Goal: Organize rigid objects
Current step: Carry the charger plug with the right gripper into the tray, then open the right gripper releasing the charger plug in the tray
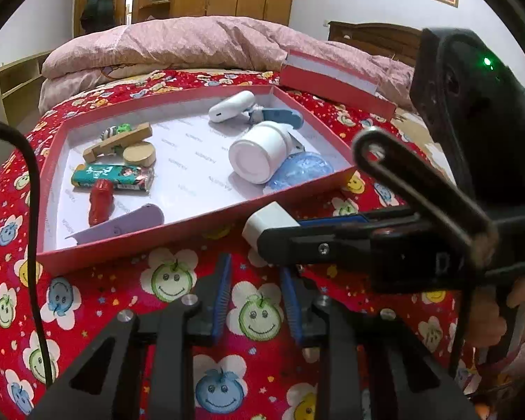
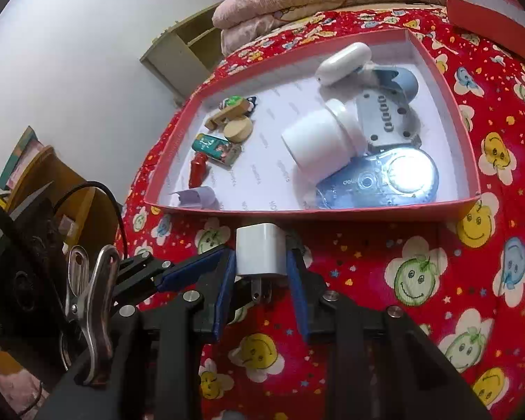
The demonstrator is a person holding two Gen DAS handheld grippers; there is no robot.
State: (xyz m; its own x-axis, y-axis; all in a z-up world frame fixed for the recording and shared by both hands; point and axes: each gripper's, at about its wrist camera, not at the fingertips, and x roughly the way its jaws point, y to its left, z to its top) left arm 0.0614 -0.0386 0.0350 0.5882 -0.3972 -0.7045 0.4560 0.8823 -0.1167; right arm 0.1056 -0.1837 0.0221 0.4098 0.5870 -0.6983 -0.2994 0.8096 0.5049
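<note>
— Red bedspread with smiley flowers (image 2: pixel 420 280), pink quilt at the head end. How far along is the sorting?

— Mostly done, I'd judge. The shallow red cardboard box (image 1: pixel 192 222) near the bed's middle already holds a white plastic jar (image 1: pixel 259 152), a red toy car (image 1: pixel 100 201), a wooden disc (image 1: pixel 140 154) and several other pieces.

— What's left?

— A white square plug adapter (image 2: pixel 260 253), just outside the box's near wall. The right gripper (image 2: pixel 262 273) has its fingers pinching it by the sides.

— The left gripper (image 1: pixel 255 297)?

— Narrowly spread fingers, nothing between them, above bare bedspread.
</note>
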